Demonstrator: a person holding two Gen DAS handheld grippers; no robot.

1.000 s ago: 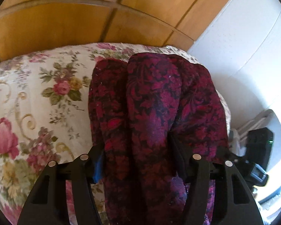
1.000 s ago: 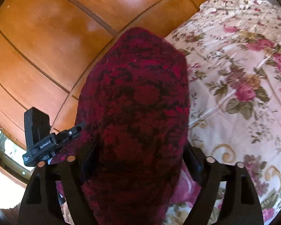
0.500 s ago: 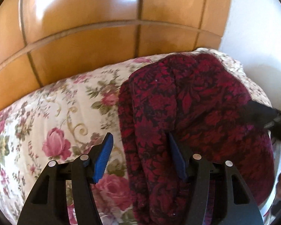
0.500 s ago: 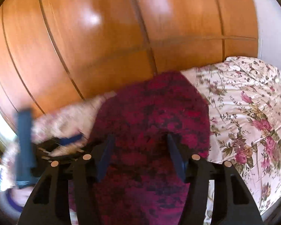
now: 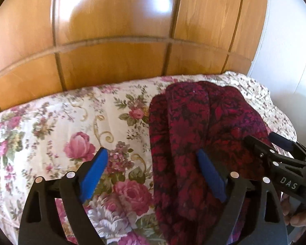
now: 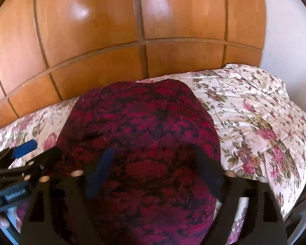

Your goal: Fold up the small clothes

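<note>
Both grippers, left gripper and right gripper, have just opened their fingers wide, letting go of the red flowered cloth on the bed. Next, smooth the fold flat.

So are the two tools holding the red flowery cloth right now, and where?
No. Both have just opened. The left tool and right tool stand wide, pads off the red cloth, which lies loose on the flowery bedspread.
</note>
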